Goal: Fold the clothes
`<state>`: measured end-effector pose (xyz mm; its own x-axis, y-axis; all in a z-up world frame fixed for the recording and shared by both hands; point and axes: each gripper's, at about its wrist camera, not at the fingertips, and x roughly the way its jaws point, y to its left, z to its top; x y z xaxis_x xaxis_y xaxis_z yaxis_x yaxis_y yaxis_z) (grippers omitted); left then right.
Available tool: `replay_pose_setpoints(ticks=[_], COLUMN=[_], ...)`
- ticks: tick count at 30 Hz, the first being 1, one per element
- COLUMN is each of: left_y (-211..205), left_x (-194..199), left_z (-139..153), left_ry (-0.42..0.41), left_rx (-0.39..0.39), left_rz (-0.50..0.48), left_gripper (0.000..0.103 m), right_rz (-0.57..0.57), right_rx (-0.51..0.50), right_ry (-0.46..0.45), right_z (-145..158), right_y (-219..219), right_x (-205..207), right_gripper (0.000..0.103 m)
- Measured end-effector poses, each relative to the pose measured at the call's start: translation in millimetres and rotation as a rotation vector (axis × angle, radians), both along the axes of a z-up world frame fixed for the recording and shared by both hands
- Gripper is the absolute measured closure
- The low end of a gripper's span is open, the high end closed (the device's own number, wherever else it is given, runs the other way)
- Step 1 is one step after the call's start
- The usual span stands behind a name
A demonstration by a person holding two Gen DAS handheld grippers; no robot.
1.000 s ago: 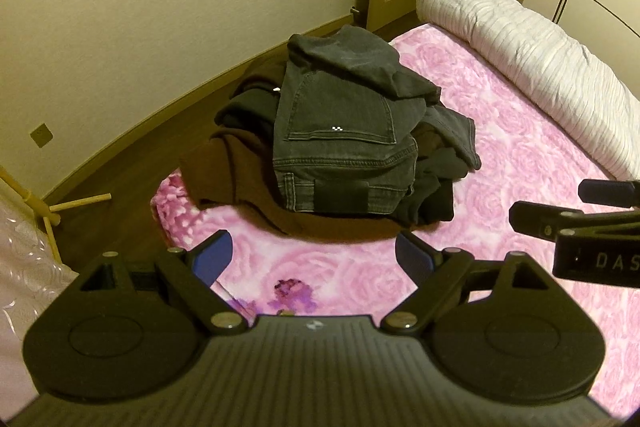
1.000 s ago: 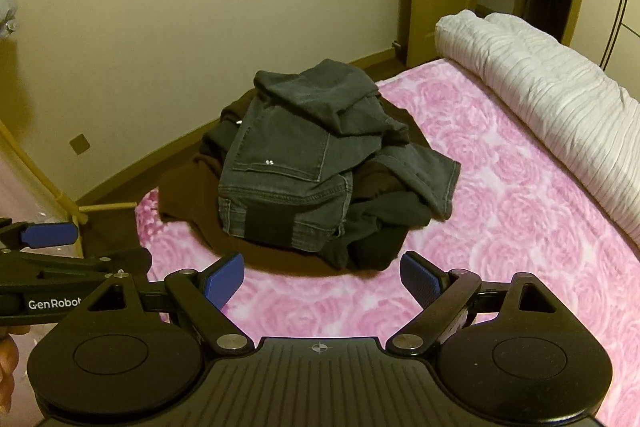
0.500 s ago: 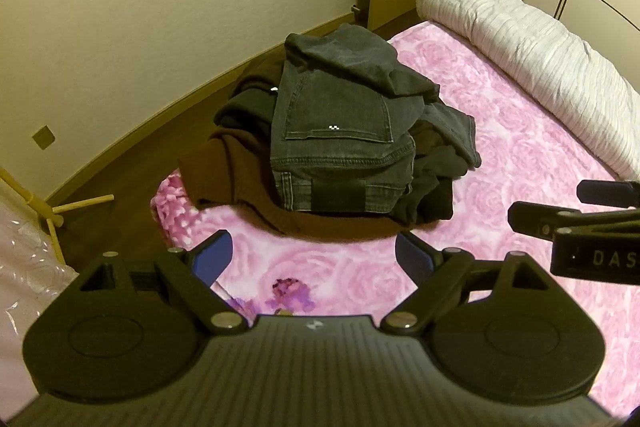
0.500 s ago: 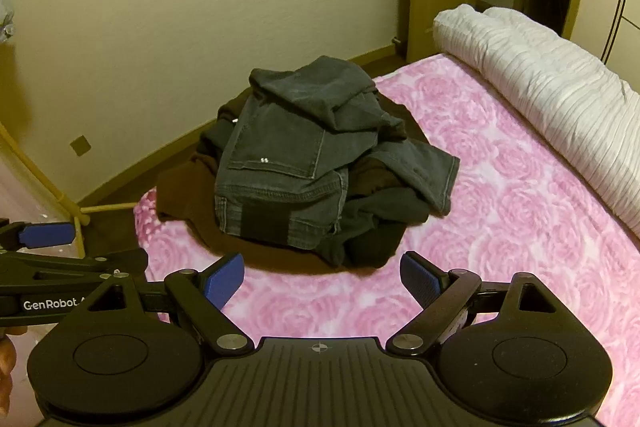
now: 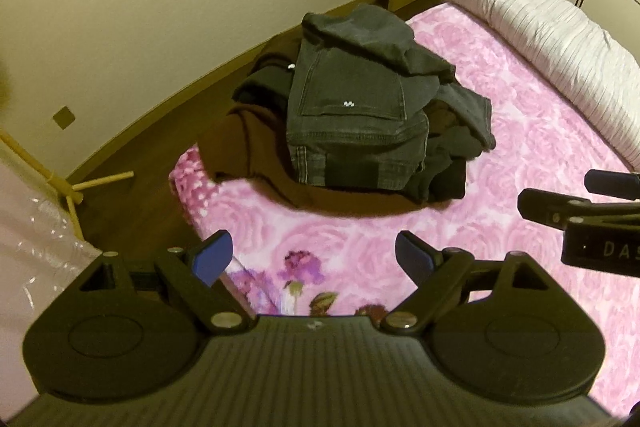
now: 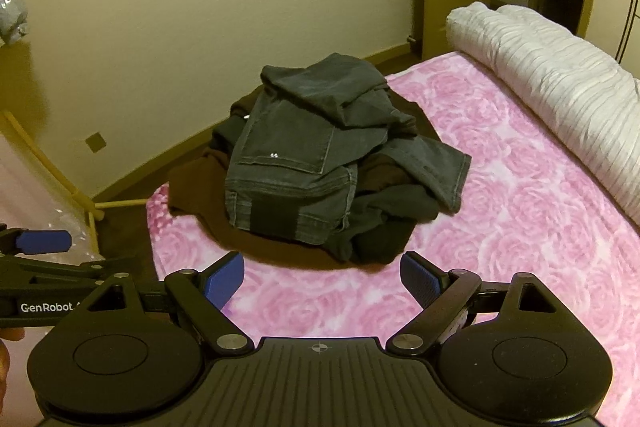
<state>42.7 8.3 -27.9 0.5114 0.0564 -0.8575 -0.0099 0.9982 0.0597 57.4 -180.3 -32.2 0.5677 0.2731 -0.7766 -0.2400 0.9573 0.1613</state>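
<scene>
**Both grippers spread wide over a heap of dark clothes on the bed**

Going from left to right: the left gripper [image 5: 312, 257] hangs above the near corner of the pink rose-print bed [image 5: 540, 155], its blue pads set wide apart with nothing between them. Ahead of it sits the pile of clothes [image 5: 352, 131]: grey jeans [image 5: 348, 99] on top, back pocket up, one leg trailing off to the right, over a brown garment [image 5: 256, 155] and other dark pieces. The pile lies near the bed's left edge, and the brown cloth reaches right to that edge. The right gripper [image 6: 322, 277] is likewise spread wide and holds nothing, close in front of the heap. A rolled white quilt [image 6: 560, 87] lies along the far right side.

The risks, as I judge them: the garments are tangled, so pinching the jeans could drag the layers beneath along, and a pull towards the left could tip the brown cloth onto the floor. A grip on one layer of denim alone may slip.

The left view shows a darker floral patch on the bedcover near its pads, which the right view misses. The right view shows wall sockets up high and the jeans' trailing hem more plainly.
</scene>
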Motion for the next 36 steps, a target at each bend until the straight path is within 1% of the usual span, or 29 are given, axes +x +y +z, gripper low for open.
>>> replay_pose_setpoints(ticks=[4, 9, 12, 14, 17, 20, 22, 24, 27, 30, 34, 36], left_y=[-8.1, -13.5, -13.1, -9.6, 1.5, 18.4, 30.8, 40.4, 53.3, 66.2, 73.2, 72.2], left_x=[-4.6, -5.0, 5.1, 18.3, 44.4, 79.3, 105.0, 131.8, 172.1, 212.5, 256.6, 271.2], left_z=[-2.1, -4.3, -8.6, -12.8, -22.1, -35.2, -45.8, -61.4, -87.0, -112.7, -149.0, -166.6], left_ry=[0.025, 0.028, 0.030, 0.021, -0.001, -0.009, -0.021, -0.014, 0.008, 0.030, 0.068, 0.097], left_rx=[0.021, 0.020, 0.024, 0.023, -0.007, -0.047, -0.058, -0.085, -0.132, -0.180, -0.235, -0.245], left_rz=[0.004, -0.026, -0.057, -0.085, -0.107, -0.116, -0.121, -0.147, -0.195, -0.243, -0.308, -0.327], left_gripper=[0.017, 0.017, 0.017, 0.017, 0.017, 0.017, 0.017, 0.017, 0.017, 0.017, 0.018, 0.023], right_rz=[-0.001, -0.014, -0.039, -0.056, -0.079, -0.101, -0.116, -0.123, -0.079, -0.031, 0.087, 0.155], right_rx=[0.009, 0.010, 0.006, -0.008, -0.035, -0.063, -0.081, -0.101, -0.144, -0.164, -0.221, -0.263], right_ry=[0.007, 0.016, 0.023, 0.022, 0.020, 0.018, 0.017, 0.014, 0.005, -0.003, -0.040, -0.058], right_z=[-2.0, -4.4, -6.7, -9.3, -14.3, -19.2, -22.5, -26.7, -40.0, -56.5, -80.0, -93.5], right_y=[-6.8, -15.4, -19.7, -19.3, -16.3, -13.3, -11.4, -8.0, 6.4, 19.4, 43.5, 54.2], right_x=[-3.8, -5.1, -1.2, 10.7, 34.2, 57.7, 73.4, 91.2, 132.2, 175.1, 231.5, 250.4], right_gripper=[0.015, 0.015, 0.015, 0.015, 0.015, 0.015, 0.015, 0.015, 0.015, 0.015, 0.015, 0.015])
